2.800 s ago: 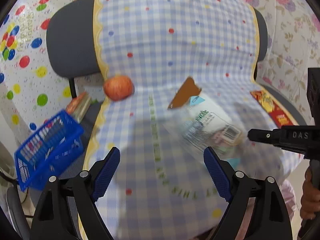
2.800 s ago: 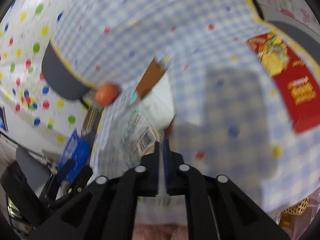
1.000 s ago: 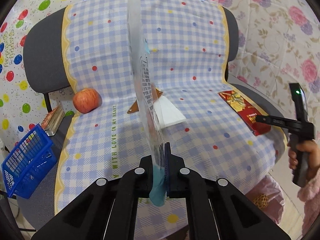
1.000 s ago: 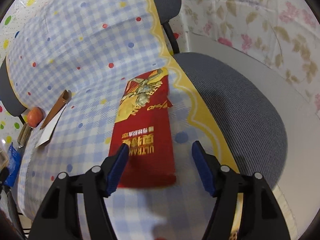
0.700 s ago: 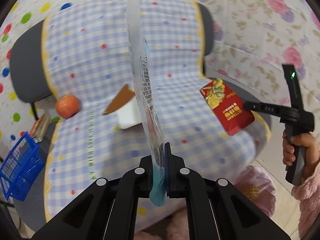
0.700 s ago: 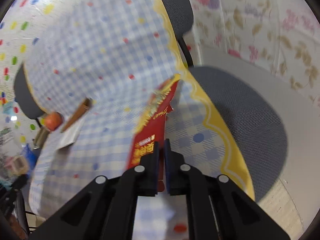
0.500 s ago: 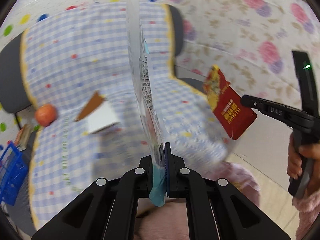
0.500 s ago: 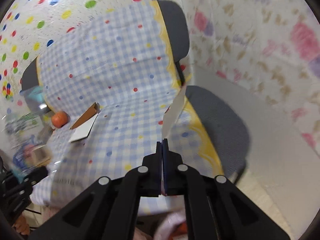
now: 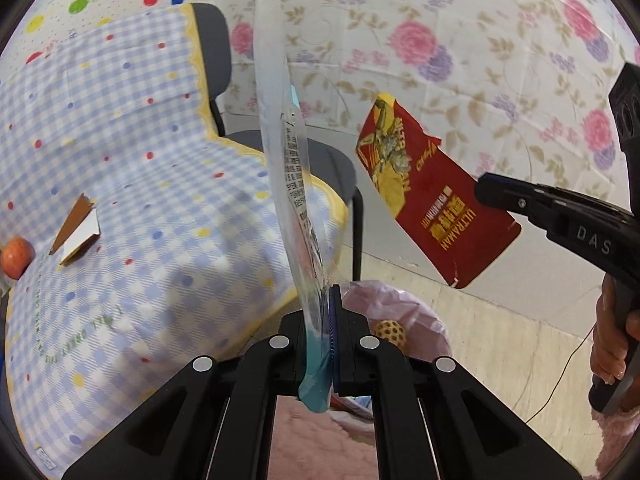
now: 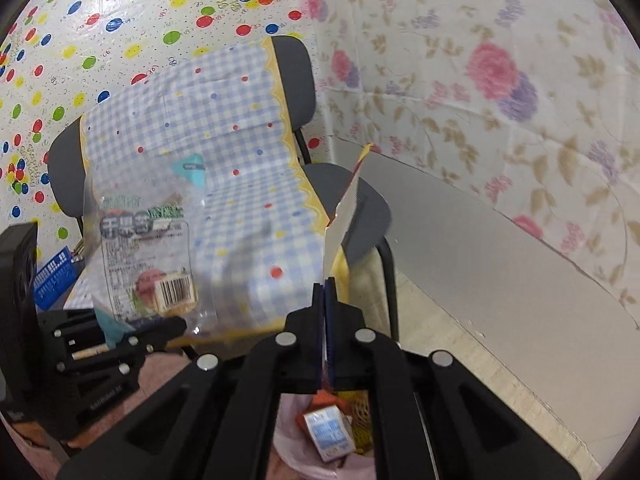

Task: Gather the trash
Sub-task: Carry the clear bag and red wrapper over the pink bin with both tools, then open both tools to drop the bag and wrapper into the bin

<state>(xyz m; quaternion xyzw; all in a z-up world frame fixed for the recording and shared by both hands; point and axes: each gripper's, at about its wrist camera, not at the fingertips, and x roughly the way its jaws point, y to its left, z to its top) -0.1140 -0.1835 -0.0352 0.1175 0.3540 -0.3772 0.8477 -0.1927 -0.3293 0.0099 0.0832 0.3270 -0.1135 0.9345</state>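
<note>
Carrying step: left claw (image 9: 331, 322) clamping clear wrapper (image 9: 294, 184), right claw (image 10: 325, 312) clamping red packet (image 9: 430, 196); next, release over pink bin bag (image 9: 416, 320) at six o'clock.

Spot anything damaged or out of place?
The red wrapper in the right gripper has a ragged, torn top edge. A folded brown-and-white card and an apple lie on the checked cloth.

Floral wall (image 10: 500, 80); dotted wall (image 10: 120, 20); grey chair (image 10: 296, 76); pale floor (image 9: 500, 340).
</note>
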